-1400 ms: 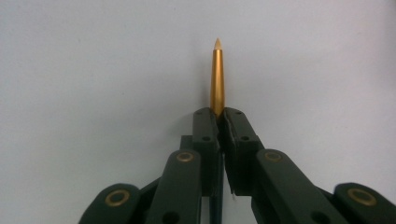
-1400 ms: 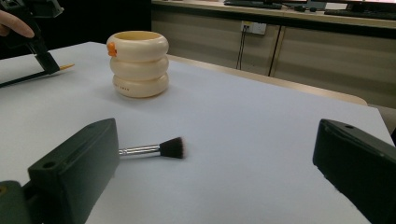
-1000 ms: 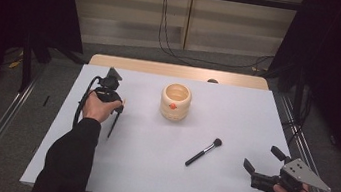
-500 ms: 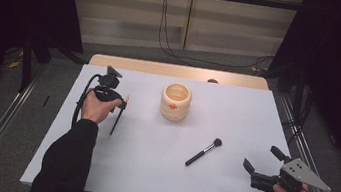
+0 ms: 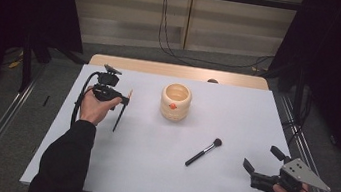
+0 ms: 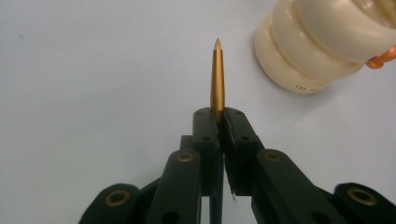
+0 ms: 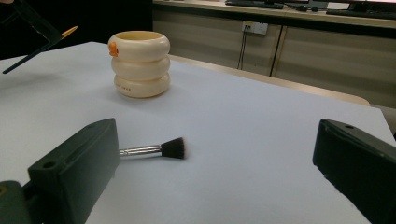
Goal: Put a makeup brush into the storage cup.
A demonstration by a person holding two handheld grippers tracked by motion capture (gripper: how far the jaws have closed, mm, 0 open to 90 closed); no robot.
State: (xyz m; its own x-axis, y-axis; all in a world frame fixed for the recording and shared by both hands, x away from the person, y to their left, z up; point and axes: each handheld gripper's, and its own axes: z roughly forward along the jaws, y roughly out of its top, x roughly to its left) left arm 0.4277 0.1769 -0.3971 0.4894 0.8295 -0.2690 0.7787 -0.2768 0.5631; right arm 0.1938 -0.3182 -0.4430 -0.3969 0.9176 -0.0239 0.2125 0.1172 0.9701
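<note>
The black makeup brush's handle is hidden behind the right claw's near jaw; the cream ringed ceramic cup's print is unreadable.

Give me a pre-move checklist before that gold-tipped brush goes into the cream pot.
1. Left gripper shut on the gold-tipped brush: ok, fingers clamp its shaft.
2. Brush lifted off the white table: ok, it hangs slanted below the gripper in the high view.
3. Cream ringed pot upright with its mouth open: ok.
4. Pot's inside free of other things: cannot tell, the bottom is hidden.
5. Path from brush to pot free: ok, bare table lies between them.
6. Right gripper out of the way: ok, open near the table's right corner, apart from the black makeup brush lying flat.
</note>
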